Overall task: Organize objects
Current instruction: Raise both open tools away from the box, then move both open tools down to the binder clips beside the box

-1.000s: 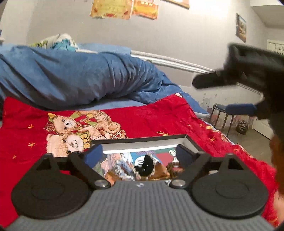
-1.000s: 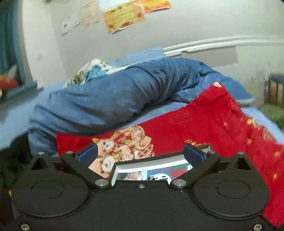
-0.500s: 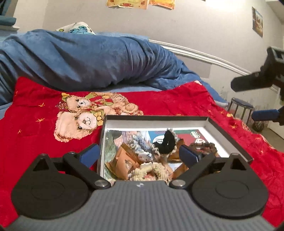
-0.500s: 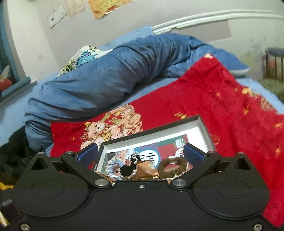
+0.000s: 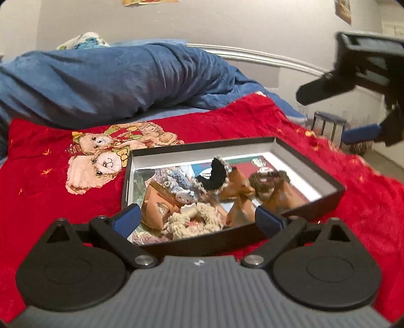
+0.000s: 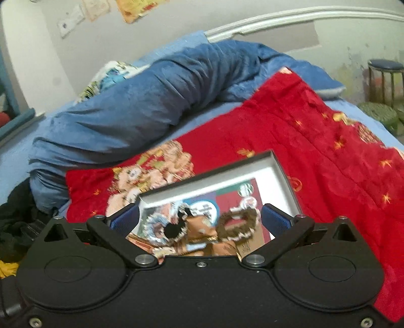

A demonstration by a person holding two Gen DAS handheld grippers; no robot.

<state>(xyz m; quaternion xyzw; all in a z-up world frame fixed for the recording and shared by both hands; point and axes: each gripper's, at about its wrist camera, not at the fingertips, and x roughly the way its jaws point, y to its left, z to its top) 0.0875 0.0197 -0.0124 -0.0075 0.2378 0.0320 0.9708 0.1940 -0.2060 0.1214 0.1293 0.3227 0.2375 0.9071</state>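
Note:
A shallow black box (image 5: 325, 181) with a white inside lies on the red bear blanket (image 5: 75, 191). In it are a black scrunchie (image 5: 217, 174), a cream knitted ring (image 5: 199, 219), a brown scrunchie (image 5: 270, 179), a small white cat charm (image 5: 184, 195) and brown paper pieces. My left gripper (image 5: 197, 218) hovers open over the box's near edge, holding nothing. The right gripper (image 6: 200, 218) is open above the same box (image 6: 285, 174), over the black scrunchie (image 6: 173, 230) and brown scrunchie (image 6: 238, 223). The right gripper's fingers (image 5: 325, 88) also show at the upper right of the left wrist view.
A rolled blue duvet (image 5: 113, 80) lies across the bed behind the blanket, with a patterned pillow (image 6: 106, 78) past it. A metal headboard rail (image 6: 290, 17) runs along the wall. A round stool (image 6: 383, 75) stands beside the bed at right. Dark clothes (image 6: 17, 219) pile at left.
Both grippers have tilted down and come closer, so the box and what lies in it have come into full view. Both stay open.

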